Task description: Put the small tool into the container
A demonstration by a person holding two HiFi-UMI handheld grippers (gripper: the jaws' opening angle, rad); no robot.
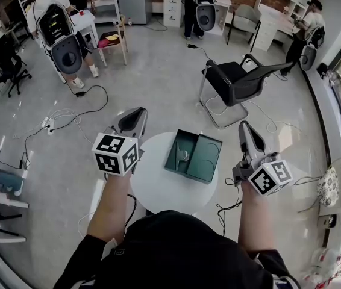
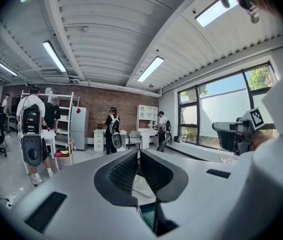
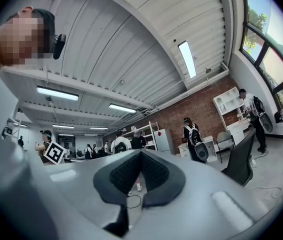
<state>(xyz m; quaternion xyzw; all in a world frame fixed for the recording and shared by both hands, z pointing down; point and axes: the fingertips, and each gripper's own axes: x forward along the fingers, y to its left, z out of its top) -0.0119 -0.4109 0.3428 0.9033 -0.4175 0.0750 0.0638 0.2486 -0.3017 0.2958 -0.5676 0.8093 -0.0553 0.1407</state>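
I find both tongs held above the round white table [image 1: 158, 192]. The left gripper [image 1: 137, 115] has its jaws closed together with nothing between them. The right gripper [image 1: 246, 129] is likewise closed and empty. The small tool [image 1: 184, 156] lies in the left half of the open green container [image 1: 206, 159], at the table's far right edge.

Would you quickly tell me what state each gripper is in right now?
Left gripper: closed, with nothing between the jaws.
Right gripper: closed, with nothing between the jaws.
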